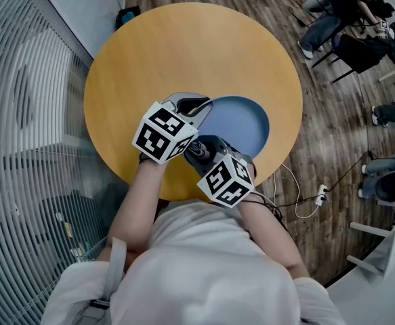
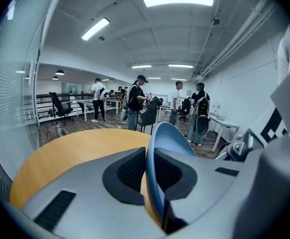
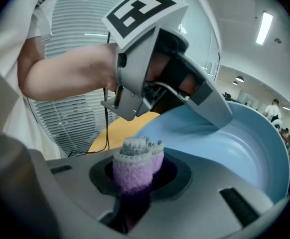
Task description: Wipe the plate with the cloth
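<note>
A light blue plate (image 1: pixel 241 124) is tilted up over the round wooden table (image 1: pixel 183 53). My left gripper (image 1: pixel 198 105) is shut on the plate's near left rim; in the left gripper view the plate (image 2: pixel 167 141) stands edge-on between the pads. My right gripper (image 1: pixel 207 149) is shut on a folded purple cloth (image 3: pixel 135 166) with a grey edge. In the right gripper view the cloth sits just before the plate (image 3: pixel 244 148) near its lower rim, with the left gripper (image 3: pixel 214 113) clamped on the rim above. Whether the cloth touches the plate is hidden.
The table stands beside a glass wall with blinds (image 1: pixel 21 114) on the left. A white cable and power strip (image 1: pixel 316 198) lie on the wooden floor at the right. Several seated people (image 1: pixel 346 19) are at the far right; others stand by desks (image 2: pixel 135 101).
</note>
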`<state>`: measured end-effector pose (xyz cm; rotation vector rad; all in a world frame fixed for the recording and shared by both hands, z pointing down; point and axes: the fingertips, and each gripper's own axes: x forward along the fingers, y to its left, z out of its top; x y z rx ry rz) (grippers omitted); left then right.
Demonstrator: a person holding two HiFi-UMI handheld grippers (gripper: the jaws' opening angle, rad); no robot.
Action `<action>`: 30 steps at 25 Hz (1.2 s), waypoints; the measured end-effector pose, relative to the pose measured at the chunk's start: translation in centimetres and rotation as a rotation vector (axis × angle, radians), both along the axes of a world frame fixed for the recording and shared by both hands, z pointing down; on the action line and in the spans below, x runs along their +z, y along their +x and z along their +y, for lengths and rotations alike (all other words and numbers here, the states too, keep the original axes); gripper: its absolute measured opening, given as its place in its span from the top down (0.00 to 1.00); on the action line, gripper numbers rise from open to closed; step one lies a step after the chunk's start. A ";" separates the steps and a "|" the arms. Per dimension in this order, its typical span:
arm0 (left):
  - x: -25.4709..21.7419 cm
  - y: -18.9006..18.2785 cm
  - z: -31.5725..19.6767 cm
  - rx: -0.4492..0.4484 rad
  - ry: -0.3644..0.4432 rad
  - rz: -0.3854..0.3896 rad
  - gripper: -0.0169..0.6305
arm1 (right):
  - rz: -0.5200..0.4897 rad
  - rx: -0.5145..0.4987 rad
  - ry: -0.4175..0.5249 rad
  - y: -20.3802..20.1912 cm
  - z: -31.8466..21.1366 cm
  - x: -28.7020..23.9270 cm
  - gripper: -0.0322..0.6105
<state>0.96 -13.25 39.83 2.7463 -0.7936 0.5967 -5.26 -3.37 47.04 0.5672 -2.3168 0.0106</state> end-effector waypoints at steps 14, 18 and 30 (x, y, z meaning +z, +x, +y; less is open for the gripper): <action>-0.1 -0.3 -0.3 0.000 0.002 -0.006 0.93 | 0.039 0.074 0.013 3.6 -1.2 0.7 0.81; 0.0 -0.8 -0.6 -0.009 0.005 -0.003 0.93 | 0.035 0.146 0.017 5.4 -2.5 0.6 0.81; -0.1 -1.0 -0.6 -0.019 0.010 -0.014 0.93 | 0.015 0.316 0.038 11.0 -4.8 -0.1 0.81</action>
